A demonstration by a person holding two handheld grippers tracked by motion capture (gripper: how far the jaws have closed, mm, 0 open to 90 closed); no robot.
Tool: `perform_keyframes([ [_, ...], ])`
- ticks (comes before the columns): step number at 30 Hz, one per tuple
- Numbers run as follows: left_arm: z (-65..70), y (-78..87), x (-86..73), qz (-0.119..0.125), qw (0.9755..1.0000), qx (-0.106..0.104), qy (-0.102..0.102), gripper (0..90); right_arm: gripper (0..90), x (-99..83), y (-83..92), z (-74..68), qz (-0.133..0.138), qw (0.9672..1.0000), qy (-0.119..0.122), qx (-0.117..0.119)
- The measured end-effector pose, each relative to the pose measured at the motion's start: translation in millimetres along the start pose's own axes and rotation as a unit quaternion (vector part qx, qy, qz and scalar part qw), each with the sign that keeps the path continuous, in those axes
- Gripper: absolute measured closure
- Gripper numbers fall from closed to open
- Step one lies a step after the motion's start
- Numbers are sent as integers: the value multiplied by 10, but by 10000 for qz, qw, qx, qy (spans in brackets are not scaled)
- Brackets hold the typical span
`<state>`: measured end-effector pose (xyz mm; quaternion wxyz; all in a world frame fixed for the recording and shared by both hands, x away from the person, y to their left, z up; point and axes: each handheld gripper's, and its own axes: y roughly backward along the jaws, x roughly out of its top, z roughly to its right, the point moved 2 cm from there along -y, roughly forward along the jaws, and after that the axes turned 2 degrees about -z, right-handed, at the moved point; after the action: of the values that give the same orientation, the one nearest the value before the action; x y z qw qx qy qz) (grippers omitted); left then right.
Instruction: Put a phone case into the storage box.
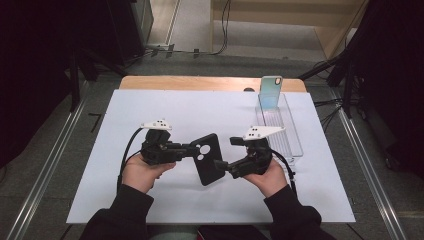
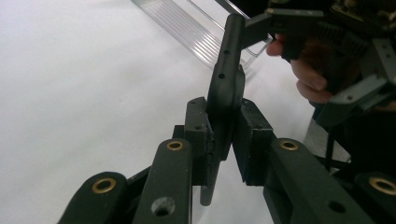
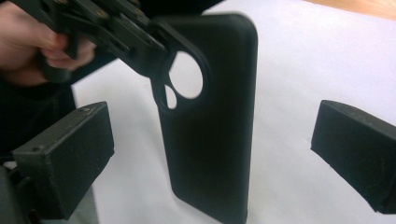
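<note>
High view is showing the left gripper [image 1: 186, 149] clamping the black case [image 1: 207, 158] mid-frame above the table [image 1: 150, 110] while the right gripper [image 1: 220, 164] is sitting with jaws wide apart around it, so I'm guessing it's a handover, next needing the phone [image 1: 270, 92] at upper right.

Matt black rubbery phone case [image 1: 207, 158], black two-jaw grippers with pale grey top plates, iridescent teal-and-pink upright phone [image 1: 270, 92], ribbed clear plastic tray [image 1: 292, 137], plain white table sheet [image 1: 165, 107].
</note>
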<state>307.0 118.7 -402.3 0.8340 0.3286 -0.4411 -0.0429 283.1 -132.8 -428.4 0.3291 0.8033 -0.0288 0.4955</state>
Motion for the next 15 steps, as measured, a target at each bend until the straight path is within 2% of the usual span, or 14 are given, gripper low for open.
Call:
perform_keyframes([
  [5,6,4,34,21,9996,174,234,777,0,-21,-42,-64,68,9996,-85,-249],
  [7,12,0,41,8,9993,243,281,777,0,-20,-80,-101,78,9989,-94,-462],
  [10,35,-13,51,0,9988,328,365,777,0,-24,-152,-155,27,9977,-125,-662],
  [15,75,-36,63,0,9980,392,492,777,0,-40,-260,-220,-51,9964,-25,-849],
])
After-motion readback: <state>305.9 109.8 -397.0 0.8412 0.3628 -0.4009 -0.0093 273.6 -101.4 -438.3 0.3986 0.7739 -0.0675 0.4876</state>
